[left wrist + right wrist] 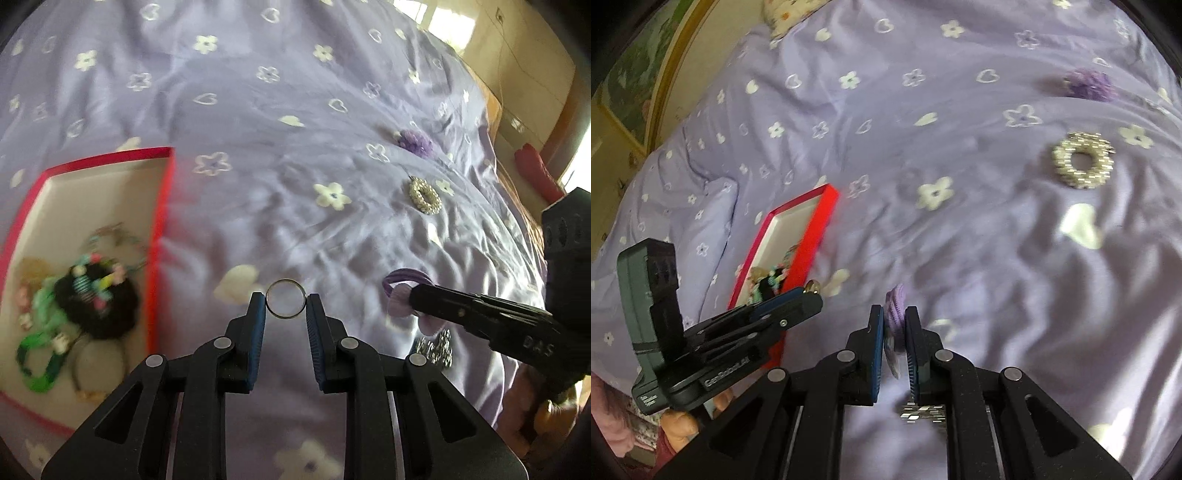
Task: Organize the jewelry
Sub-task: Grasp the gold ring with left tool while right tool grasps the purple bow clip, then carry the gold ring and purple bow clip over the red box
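The left gripper [286,304] pinches a thin silver metal ring [286,298]; the red-rimmed white cardboard box [162,206] lies at the frame's left, nearer this hand. The right gripper [894,325] clamps a lilac fabric hair tie [896,308].

1. A bed [280,110], covered in lilac sheet with white flowers and hearts.
2. On it: a red box [162,206], a beaded ring [424,195], a purple pompom [417,142], and a sparkly piece [437,347] nearest.
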